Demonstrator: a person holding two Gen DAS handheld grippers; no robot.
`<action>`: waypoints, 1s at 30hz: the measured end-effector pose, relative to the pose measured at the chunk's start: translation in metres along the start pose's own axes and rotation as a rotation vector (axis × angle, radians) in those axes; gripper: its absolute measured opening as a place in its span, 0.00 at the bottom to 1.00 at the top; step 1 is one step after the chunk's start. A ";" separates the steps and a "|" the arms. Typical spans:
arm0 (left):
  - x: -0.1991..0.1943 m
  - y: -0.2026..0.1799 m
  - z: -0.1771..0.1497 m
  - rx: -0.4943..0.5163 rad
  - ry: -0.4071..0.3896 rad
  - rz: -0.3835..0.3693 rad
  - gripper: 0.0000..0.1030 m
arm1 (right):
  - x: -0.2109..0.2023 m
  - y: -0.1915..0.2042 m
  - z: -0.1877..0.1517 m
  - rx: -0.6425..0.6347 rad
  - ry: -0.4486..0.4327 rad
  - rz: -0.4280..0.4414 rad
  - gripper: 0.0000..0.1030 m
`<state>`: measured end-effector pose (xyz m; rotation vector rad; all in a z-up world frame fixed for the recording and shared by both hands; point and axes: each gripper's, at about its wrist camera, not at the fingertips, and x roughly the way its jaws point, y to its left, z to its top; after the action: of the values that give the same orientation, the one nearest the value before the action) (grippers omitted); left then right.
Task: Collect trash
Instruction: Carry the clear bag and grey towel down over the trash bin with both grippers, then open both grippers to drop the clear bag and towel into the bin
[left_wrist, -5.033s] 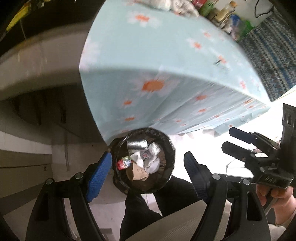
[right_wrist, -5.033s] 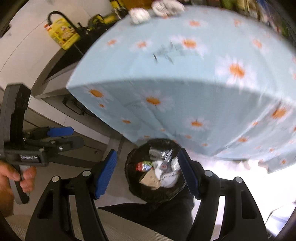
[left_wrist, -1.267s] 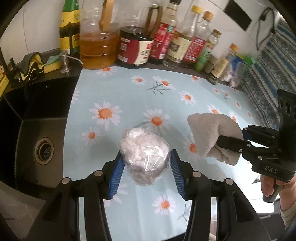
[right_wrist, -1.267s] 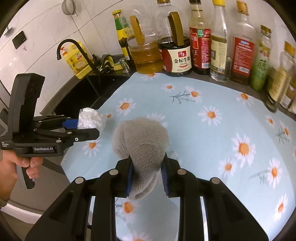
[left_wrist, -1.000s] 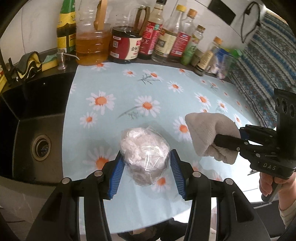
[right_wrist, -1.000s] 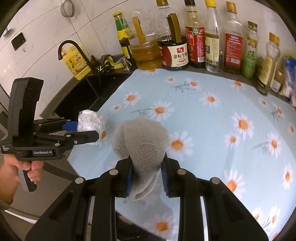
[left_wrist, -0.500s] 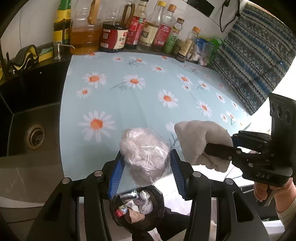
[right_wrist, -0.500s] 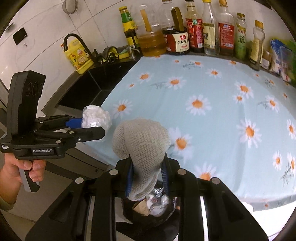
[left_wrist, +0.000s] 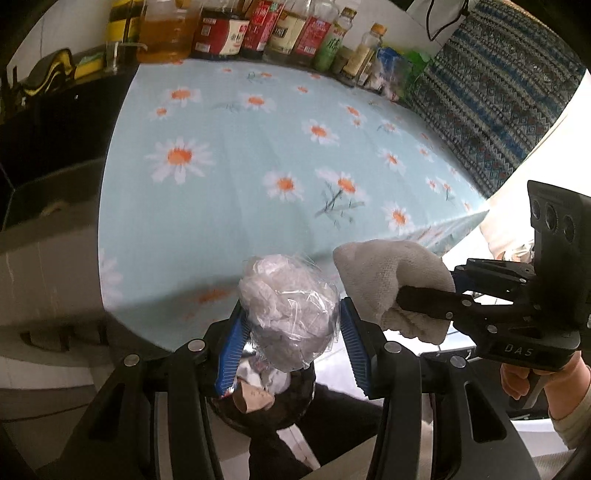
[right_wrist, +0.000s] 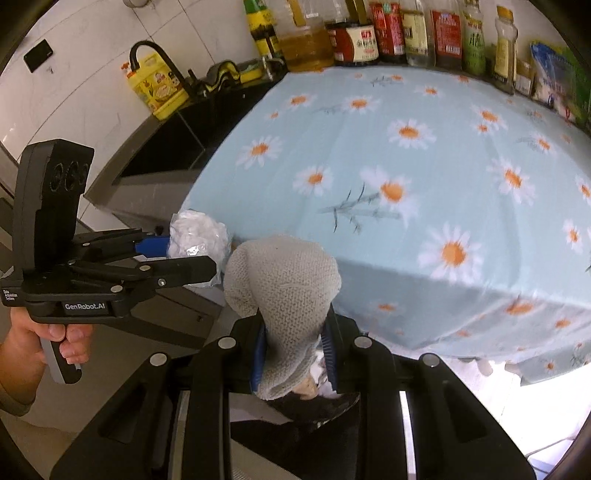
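— Two loads gripped? 
— Yes: left gripper (left_wrist: 291, 332) clamps a plastic-wrapped tissue wad (left_wrist: 288, 314), right gripper (right_wrist: 293, 347) pinches a grey knitted cloth (right_wrist: 282, 284) — both above the black bin (left_wrist: 280, 406). 
— Left to do? 
— Dropping them; the daisy tablecloth (left_wrist: 240, 177) looks cleared.

Glossy crinkled plastic wad (left_wrist: 288, 317), coarse knit cloth (right_wrist: 284, 288)

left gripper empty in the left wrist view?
No: the left gripper is shut on a crumpled plastic-wrapped wad, clamped between its blue pads above the trash bin.
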<state>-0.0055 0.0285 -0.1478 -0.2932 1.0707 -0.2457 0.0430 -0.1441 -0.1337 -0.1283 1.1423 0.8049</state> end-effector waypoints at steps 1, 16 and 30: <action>0.002 0.001 -0.005 0.000 0.011 0.007 0.46 | 0.002 0.001 -0.002 -0.001 0.008 0.002 0.27; 0.068 0.023 -0.061 -0.119 0.194 0.034 0.46 | 0.075 -0.029 -0.053 0.084 0.204 0.038 0.27; 0.145 0.047 -0.105 -0.217 0.378 0.076 0.46 | 0.140 -0.063 -0.092 0.225 0.351 0.051 0.30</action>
<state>-0.0290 0.0110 -0.3305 -0.4095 1.4841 -0.1176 0.0366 -0.1631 -0.3115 -0.0538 1.5658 0.7089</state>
